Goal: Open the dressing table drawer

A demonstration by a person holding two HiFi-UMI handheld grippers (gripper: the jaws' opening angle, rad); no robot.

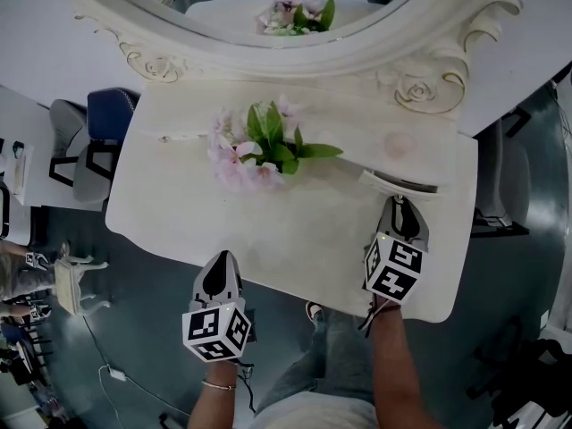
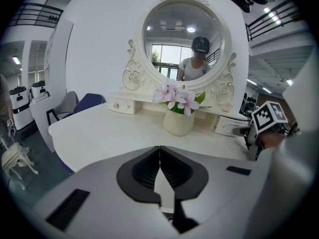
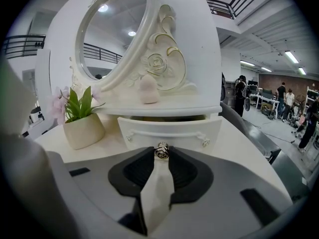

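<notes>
Pull step in hand: right gripper [image 3: 161,155] clamping on drawer knob [image 3: 161,149]; right-hand drawer [image 3: 169,131] sitting partly out (dark gap showing above front). Left gripper [image 2: 159,156] idling, jaws together, empty. Next move, likely: drawing knob straight back, level, without loosening.

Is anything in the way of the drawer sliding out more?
Nothing visible. The right gripper holds the knob of the drawer, the tabletop in front is bare, and the flower pot stands off to the side.

Grippers [image 1: 222,259] [image 1: 399,204]: two, lower left and lower right
Drawers [image 2: 122,105] [image 2: 227,126]: two
Mirror [image 2: 182,39]: one
Flower pot [image 2: 178,122]: one
Dressing table [image 1: 179,213]: one
</notes>
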